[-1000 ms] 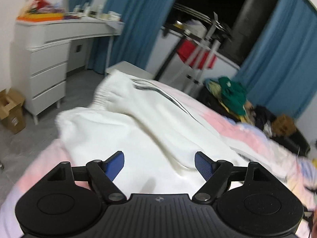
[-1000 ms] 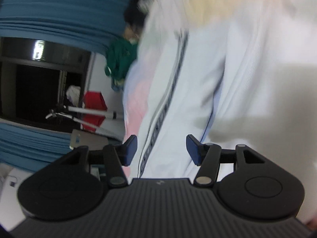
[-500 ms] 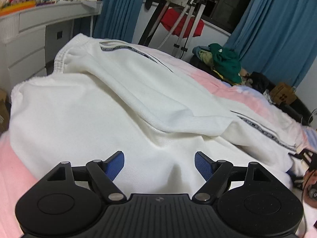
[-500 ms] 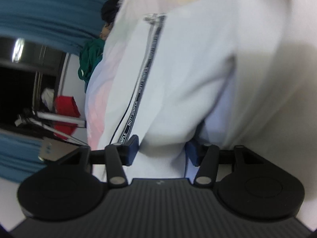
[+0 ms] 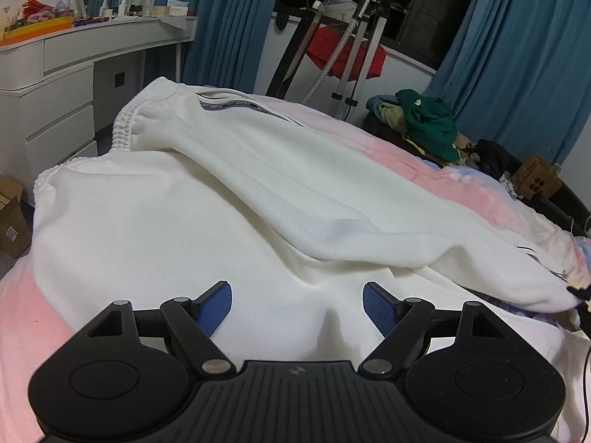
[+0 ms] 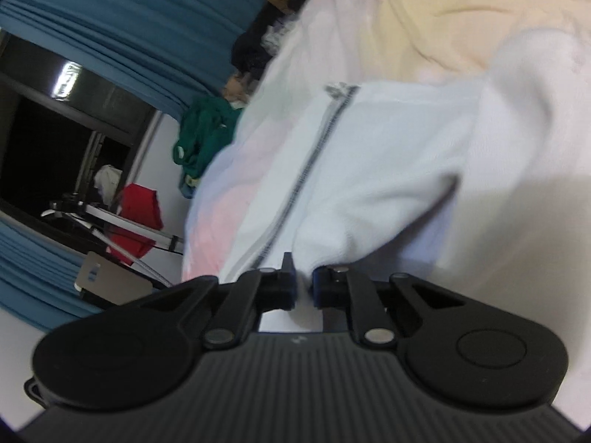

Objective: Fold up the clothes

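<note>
White track pants [image 5: 207,199] with a dark side stripe [image 5: 240,105] lie spread on a pink bed [image 5: 424,170], elastic waistband at the far left, one leg folded over the other toward the right. My left gripper [image 5: 297,301] is open and empty, low over the near pant fabric. In the right wrist view, my right gripper [image 6: 303,288] is shut on a fold of the white pants [image 6: 369,192] near the leg end; the striped seam [image 6: 310,170] runs away from it.
A white dresser [image 5: 74,74] stands left of the bed. A clothes rack with a red garment [image 5: 343,51] and blue curtains [image 5: 229,18] are behind. A pile of green and dark clothes [image 5: 432,125] and a cardboard box [image 5: 535,181] lie at the far right.
My right gripper has closed on the pant fabric; it was open a second ago. My left gripper has come lower and closer over the pants, still open.
</note>
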`<state>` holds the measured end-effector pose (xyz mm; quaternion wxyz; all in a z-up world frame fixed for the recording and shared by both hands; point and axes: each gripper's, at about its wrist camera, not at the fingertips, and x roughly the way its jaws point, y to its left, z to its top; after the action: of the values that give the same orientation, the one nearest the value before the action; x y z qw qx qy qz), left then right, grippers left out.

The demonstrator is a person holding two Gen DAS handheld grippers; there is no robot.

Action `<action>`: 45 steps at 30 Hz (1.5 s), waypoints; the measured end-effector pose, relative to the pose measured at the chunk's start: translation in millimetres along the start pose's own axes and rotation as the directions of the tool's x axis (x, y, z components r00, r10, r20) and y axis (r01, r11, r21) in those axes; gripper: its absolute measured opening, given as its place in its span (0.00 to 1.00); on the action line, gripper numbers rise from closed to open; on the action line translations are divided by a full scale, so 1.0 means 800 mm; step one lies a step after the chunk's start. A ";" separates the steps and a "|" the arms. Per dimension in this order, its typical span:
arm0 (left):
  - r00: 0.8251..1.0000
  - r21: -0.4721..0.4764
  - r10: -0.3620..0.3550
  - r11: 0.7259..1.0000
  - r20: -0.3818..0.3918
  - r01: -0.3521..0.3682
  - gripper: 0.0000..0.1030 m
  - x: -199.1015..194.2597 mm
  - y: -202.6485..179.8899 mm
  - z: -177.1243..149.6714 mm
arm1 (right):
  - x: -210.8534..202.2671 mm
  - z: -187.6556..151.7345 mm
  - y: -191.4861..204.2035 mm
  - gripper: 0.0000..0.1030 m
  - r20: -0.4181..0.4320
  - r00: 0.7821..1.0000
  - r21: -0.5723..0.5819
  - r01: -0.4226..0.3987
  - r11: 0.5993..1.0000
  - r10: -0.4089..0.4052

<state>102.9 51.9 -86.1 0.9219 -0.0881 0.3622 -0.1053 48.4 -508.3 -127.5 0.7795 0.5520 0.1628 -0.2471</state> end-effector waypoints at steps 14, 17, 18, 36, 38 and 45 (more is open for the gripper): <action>1.000 0.057 -0.004 0.998 0.004 0.004 0.78 -0.009 -0.003 -0.006 | -0.100 -0.022 0.016 0.46 0.066 0.994 -0.150 0.093 0.984 -0.084; 1.000 0.069 0.006 0.998 0.018 -0.007 0.78 -0.020 -0.004 -0.008 | -0.154 -0.026 0.006 0.63 0.173 0.978 -0.176 0.149 0.973 -0.119; 1.000 0.071 0.007 0.997 0.021 -0.008 0.78 -0.023 -0.003 -0.009 | -0.167 -0.027 -0.002 0.63 0.195 0.971 -0.170 0.170 0.971 -0.136; 0.999 0.068 0.051 0.996 0.020 -0.052 0.96 -0.049 0.009 -0.015 | -0.193 -0.020 -0.125 0.63 0.156 0.870 0.236 0.428 0.873 -0.468; 0.998 0.065 0.065 0.996 0.012 -0.066 0.96 -0.047 0.011 -0.015 | -0.190 -0.022 -0.120 0.62 0.143 0.886 0.217 0.406 0.888 -0.440; 0.997 0.057 0.081 0.995 0.003 -0.081 0.96 -0.046 0.013 -0.014 | -0.184 -0.022 -0.092 0.58 0.150 0.915 0.125 0.358 0.925 -0.375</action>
<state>70.2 70.3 -73.2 0.9277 -0.0472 0.3619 -0.0782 -114.3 -481.5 -113.5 0.7033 0.5249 0.1837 -0.4429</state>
